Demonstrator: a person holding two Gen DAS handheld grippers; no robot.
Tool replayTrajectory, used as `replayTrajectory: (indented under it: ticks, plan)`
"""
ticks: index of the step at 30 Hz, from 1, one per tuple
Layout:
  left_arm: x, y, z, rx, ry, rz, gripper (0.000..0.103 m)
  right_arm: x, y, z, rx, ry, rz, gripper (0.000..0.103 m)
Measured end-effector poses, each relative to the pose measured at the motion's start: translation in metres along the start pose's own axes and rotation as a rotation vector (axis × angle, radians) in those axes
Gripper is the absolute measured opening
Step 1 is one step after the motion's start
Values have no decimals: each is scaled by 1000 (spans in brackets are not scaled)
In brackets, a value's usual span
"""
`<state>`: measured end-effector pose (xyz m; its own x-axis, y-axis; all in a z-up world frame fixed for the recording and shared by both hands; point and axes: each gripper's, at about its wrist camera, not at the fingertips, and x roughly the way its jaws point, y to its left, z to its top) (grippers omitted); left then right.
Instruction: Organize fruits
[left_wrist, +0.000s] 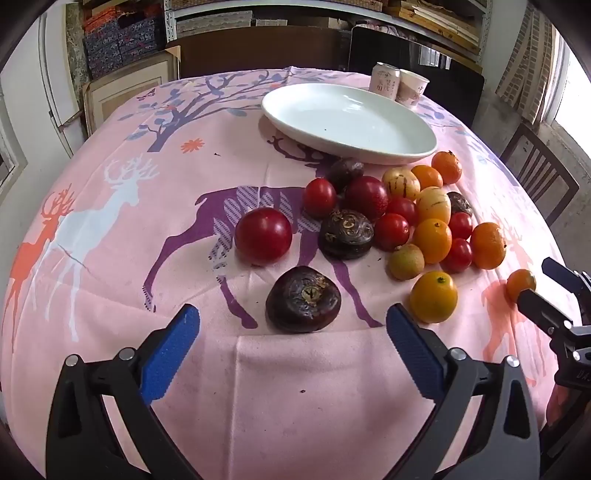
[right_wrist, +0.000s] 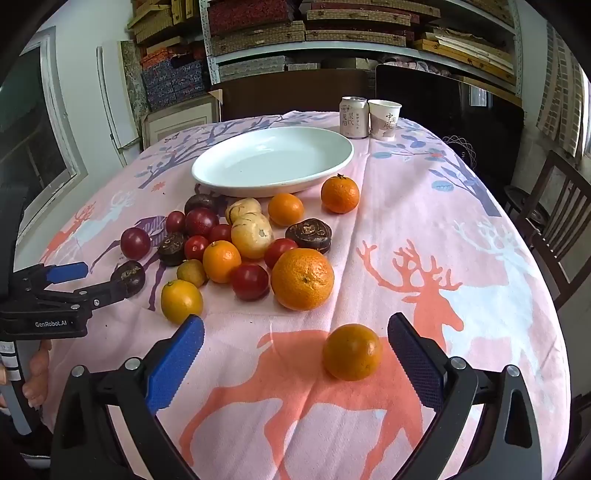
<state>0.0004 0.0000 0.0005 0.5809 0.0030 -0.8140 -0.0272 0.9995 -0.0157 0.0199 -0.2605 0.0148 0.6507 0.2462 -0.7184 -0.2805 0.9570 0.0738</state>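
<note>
Desk (left_wrist: 110, 258) under a pink deer-print cloth carries everything. White oval plate (right_wrist: 207, 173) sits toward the far side, nothing in it yet; likely the sorting target, though that is a judgement from the task line. Fruit pile (right_wrist: 251, 236) lies loose on the cloth just in front of the plate, none in any container: oranges, red tomato-like fruits, pale yellow striped ones, dark brown wrinkled ones, all mixed and mostly touching. Task looks at its start.

Drink can (right_wrist: 353, 117) and paper cup (right_wrist: 384, 119) stand side by side behind the plate, upright; contents not visible.

Left tool (left_wrist: 293, 325) has its jaws spread wide, holding nothing, low over the cloth. A dark brown fruit (left_wrist: 303, 299) sits apart from the pile, right between and just ahead of the blue pads (left_wrist: 170, 354); seems lined up as the next pick.

Right tool (right_wrist: 295, 332) is also spread apart and empty. A small orange (right_wrist: 352, 351) lies alone on the cloth, well clear of the pile, between its fingers and nearer the right one, not touched. Both strays are the easy outliers, so taking them first makes sense.

Risk guess: round fruit may roll when a pad nudges it.
</note>
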Motion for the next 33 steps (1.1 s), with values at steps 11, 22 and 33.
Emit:
replayTrajectory:
  ticks: [11,22,33]
  plan:
    - [11,-5,3,1,27,-41,99,23,-7,5,88,64,26,100]
    - [19,0,6,-12,27,-27,99,29,-4,13,100,77,46,100]
    - [19,-1,4,-14,21,-27,99,27,7,17,100,71,63,100]
